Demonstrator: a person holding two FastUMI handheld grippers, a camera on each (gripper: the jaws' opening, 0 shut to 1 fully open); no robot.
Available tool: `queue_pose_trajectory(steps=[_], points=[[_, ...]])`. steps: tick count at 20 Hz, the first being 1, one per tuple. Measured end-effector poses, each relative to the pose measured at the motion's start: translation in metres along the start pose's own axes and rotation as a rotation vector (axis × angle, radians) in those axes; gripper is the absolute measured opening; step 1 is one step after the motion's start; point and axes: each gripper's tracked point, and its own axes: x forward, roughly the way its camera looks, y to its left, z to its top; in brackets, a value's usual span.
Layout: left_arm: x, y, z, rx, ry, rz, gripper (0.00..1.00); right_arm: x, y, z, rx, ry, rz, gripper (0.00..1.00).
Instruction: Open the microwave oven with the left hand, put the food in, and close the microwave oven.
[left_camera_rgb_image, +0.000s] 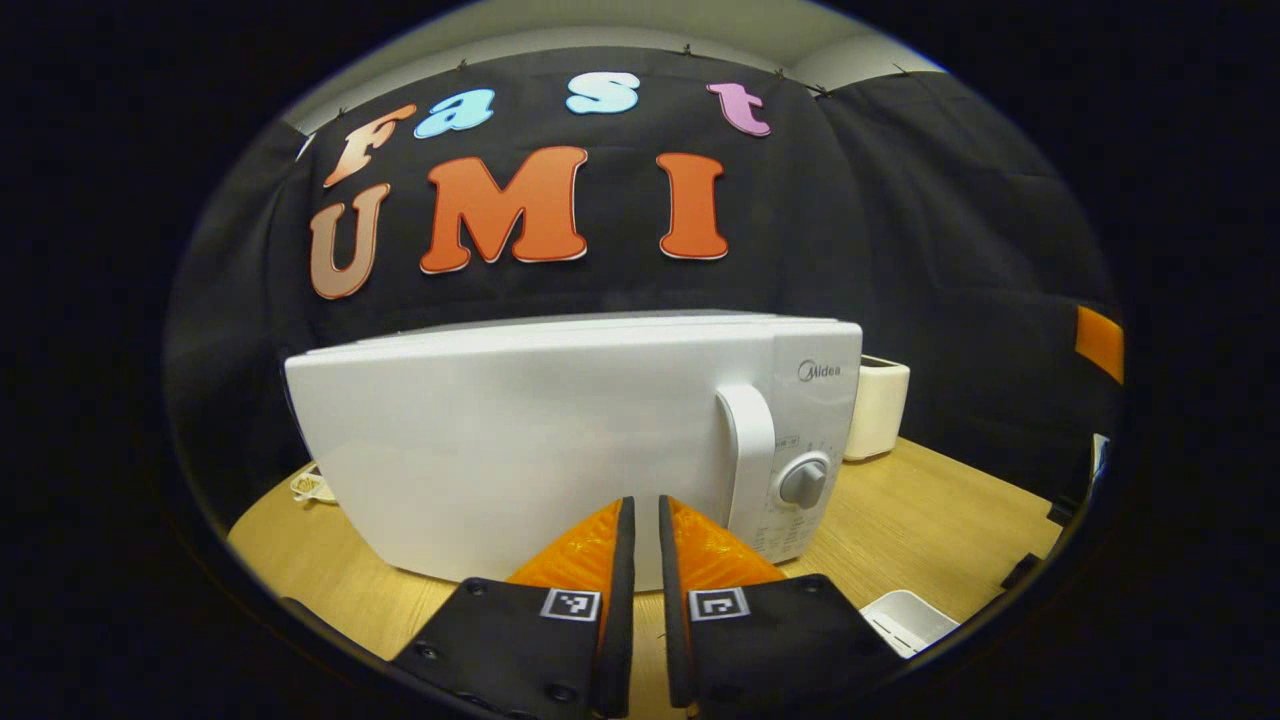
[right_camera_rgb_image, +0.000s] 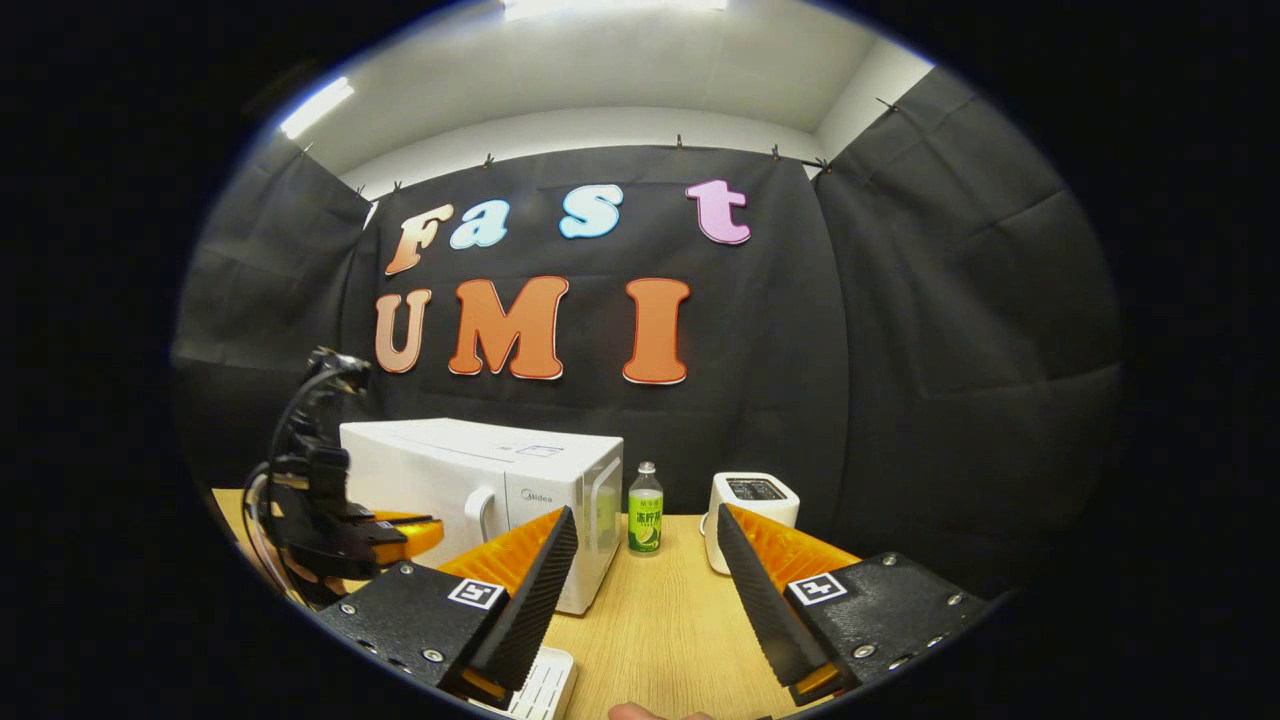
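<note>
Wood-grain tabletop (left_camera_rgb_image: 900, 510) runs under everything here, and nearest the camera in the left gripper view the left gripper (left_camera_rgb_image: 640, 520) has its two fingers drawn narrow, almost touching, with nothing between them, aimed at the lower front of the white box-shaped microwave oven (left_camera_rgb_image: 520, 440), a little to the left of its white vertical door handle (left_camera_rgb_image: 750, 450). The door looks closed, so the opening step seems not yet done. With the fingers this close together, the likely slip is that they butt against the flat door panel or glance off the handle instead of hooking behind it; a sideways tug could also drag the light oven across the table rather than swing the door. In the right gripper view the right gripper (right_camera_rgb_image: 645, 545) stands wide and empty; a white slotted tray (right_camera_rgb_image: 545, 685) lies just below it, and whether it holds food I cannot tell. Farther back, the green-labelled plastic bottle (right_camera_rgb_image: 645, 520) stands just beside the oven and the white toaster (right_camera_rgb_image: 750, 515) near it; a shoved oven could topple the bottle
</note>
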Motion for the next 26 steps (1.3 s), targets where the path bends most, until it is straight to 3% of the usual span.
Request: queue_pose_trajectory(steps=[2, 5, 9, 10, 14, 16, 17, 20, 21, 26], points=[[-0.024, 0.015, 0.033, 0.003, -0.039, 0.019, 0.29, 0.000, 0.004, 0.014, -0.010, -0.016, 0.002, 0.88], [-0.063, 0.047, 0.083, -0.004, -0.105, 0.068, 0.38, 0.004, 0.012, 0.037, -0.015, -0.041, 0.007, 0.88], [-0.117, 0.092, 0.138, 0.027, -0.200, 0.147, 0.60, 0.005, 0.024, 0.070, -0.024, -0.078, 0.028, 0.88], [-0.128, 0.103, 0.148, 0.035, -0.218, 0.166, 0.69, 0.006, 0.025, 0.078, -0.030, -0.087, 0.026, 0.88], [-0.170, 0.142, 0.180, 0.028, -0.272, 0.234, 0.82, 0.005, 0.028, 0.105, -0.040, -0.122, 0.018, 0.88], [-0.189, 0.162, 0.196, 0.033, -0.291, 0.272, 0.94, 0.005, 0.026, 0.120, -0.046, -0.137, 0.012, 0.88], [-0.199, 0.173, 0.207, 0.036, -0.309, 0.296, 0.92, 0.004, 0.026, 0.130, -0.048, -0.146, 0.007, 0.88], [-0.225, 0.205, 0.236, 0.041, -0.355, 0.366, 0.98, 0.005, 0.030, 0.150, -0.059, -0.157, 0.020, 0.92], [-0.231, 0.214, 0.244, 0.042, -0.363, 0.383, 0.94, 0.003, 0.033, 0.156, -0.068, -0.160, 0.035, 0.88], [-0.257, 0.244, 0.270, 0.030, -0.369, 0.430, 0.98, -0.004, 0.036, 0.198, -0.085, -0.211, 0.038, 0.90]])
